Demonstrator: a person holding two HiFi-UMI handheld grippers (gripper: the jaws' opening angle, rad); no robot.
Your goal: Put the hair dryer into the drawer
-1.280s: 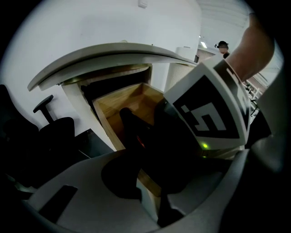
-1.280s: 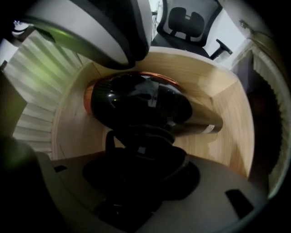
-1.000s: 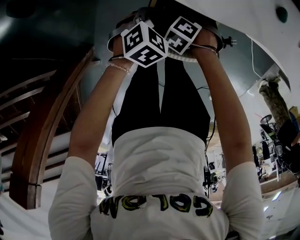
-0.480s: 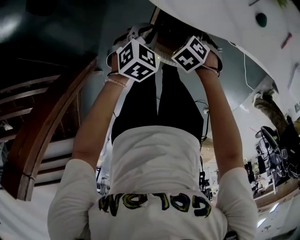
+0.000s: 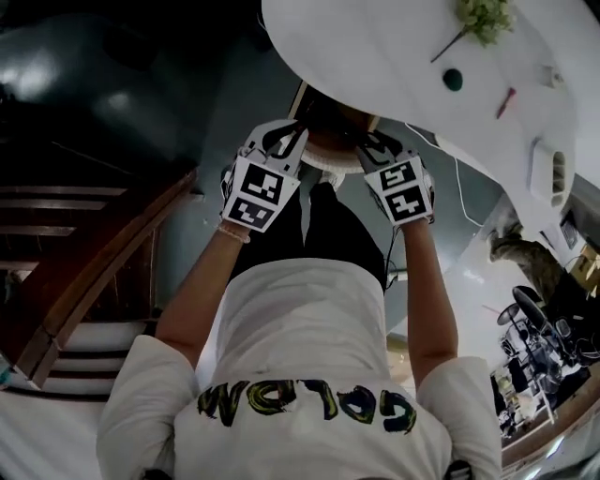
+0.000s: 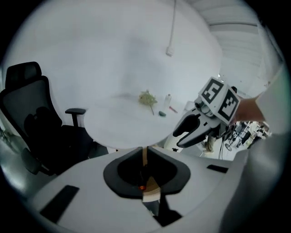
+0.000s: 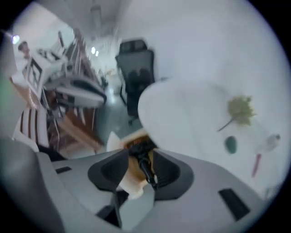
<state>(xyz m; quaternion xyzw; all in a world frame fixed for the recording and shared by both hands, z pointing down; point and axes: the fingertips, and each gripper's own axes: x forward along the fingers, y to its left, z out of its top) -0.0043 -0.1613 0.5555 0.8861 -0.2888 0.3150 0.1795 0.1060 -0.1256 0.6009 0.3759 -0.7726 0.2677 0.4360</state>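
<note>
In the head view both arms reach out to a wooden drawer (image 5: 330, 141) under the rim of a round white table (image 5: 394, 66). My left gripper (image 5: 281, 150) and right gripper (image 5: 375, 155) point at the drawer side by side. In the right gripper view the jaws are closing. A black elongated thing (image 7: 145, 166), possibly the hair dryer, shows in the gap over the wood (image 7: 132, 142); whether the pads touch it is unclear. In the left gripper view the jaws leave only a slit, with wood (image 6: 144, 157) behind. The right gripper (image 6: 196, 129) hangs beside it.
A green sprig (image 5: 483, 17), a small dark green thing (image 5: 453, 79) and a red stick (image 5: 506, 101) lie on the table top. A black office chair (image 6: 32, 113) stands beside the table. Wooden stairs (image 5: 84, 281) rise at the left.
Both grippers sit lower in the head view and have rolled, so other faces of their cubes show. The white table top and the wooden drawer have come into sight.
</note>
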